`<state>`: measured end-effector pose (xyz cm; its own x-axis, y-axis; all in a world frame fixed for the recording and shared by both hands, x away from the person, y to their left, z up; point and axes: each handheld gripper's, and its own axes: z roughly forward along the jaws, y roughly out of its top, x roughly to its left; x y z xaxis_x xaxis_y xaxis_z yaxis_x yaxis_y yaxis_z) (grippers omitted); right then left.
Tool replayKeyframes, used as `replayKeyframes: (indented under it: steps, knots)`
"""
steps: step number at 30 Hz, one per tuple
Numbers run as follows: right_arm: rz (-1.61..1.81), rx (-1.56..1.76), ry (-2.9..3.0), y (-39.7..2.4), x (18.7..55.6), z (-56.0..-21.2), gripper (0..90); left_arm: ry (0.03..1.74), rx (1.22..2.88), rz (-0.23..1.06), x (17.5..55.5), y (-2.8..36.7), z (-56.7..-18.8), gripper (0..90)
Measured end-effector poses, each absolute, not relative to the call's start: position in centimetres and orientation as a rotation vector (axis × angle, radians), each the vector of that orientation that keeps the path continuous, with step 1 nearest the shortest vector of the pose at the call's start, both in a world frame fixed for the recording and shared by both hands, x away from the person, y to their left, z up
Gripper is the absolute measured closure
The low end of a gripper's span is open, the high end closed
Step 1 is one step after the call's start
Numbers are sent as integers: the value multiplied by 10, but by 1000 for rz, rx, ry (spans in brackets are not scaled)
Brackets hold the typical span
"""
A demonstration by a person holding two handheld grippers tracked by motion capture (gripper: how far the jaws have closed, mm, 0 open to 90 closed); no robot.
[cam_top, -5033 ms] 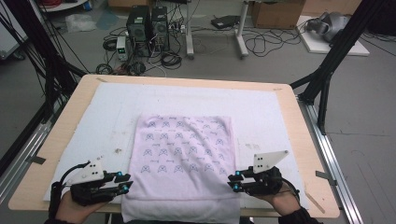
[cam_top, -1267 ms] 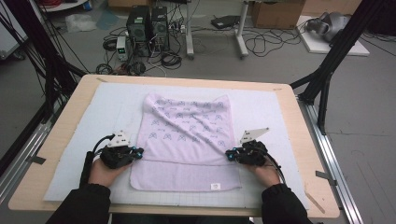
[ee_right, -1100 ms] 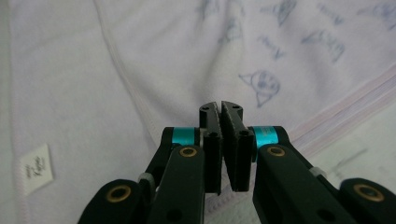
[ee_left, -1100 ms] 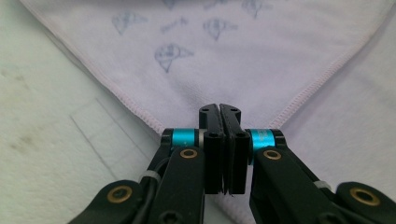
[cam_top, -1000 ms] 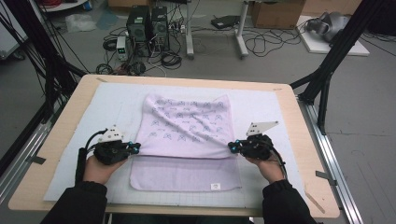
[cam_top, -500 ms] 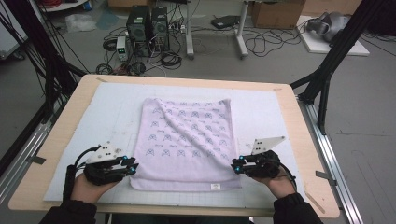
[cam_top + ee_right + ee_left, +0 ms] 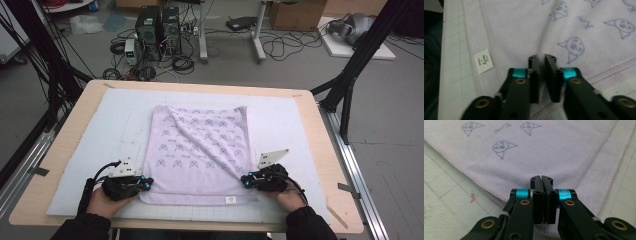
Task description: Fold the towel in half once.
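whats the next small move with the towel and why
Probably lift both near corners and carry them toward the far edge to fold the lilac towel in half. The left gripper and right gripper are each shut at a near corner, and the towel lies nearly flat on the white mat.

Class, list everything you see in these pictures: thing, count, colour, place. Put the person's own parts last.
Towel: one, lilac with blue cartoon prints, folded, mid-mat.
Label: one, white, at the towel's near hem.
Mat: one, white with a grid, covering the table.
Table: one, pale wood.
Computer towers: two, black, on the floor beyond.
Cardboard box: one, brown, far floor.
Left claw: black with blue, shut at the towel's near left corner.
Right claw: black with blue, shut at the near right corner.
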<state>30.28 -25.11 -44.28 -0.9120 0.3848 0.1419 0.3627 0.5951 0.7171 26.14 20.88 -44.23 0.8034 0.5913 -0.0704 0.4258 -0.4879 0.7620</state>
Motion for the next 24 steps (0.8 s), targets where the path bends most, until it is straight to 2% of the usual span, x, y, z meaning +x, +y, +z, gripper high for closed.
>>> replayKeyframes:
  steps: [13,15,16,17,24]
  knots:
    - [1327,582,2717,-258,285,-402,864,695,2078,273,233,222,-406,882]
    - [1301,564,2738,-260,279,-406,832,678,2089,246,227,221,-412,876]
    - [1304,591,2749,-261,278,-411,768,692,2104,241,226,220,-417,839]
    - [1299,609,2753,-261,278,-417,757,698,2117,236,227,220,-421,769]
    - [1258,601,2806,-254,278,-437,714,737,2177,204,234,216,-441,753]
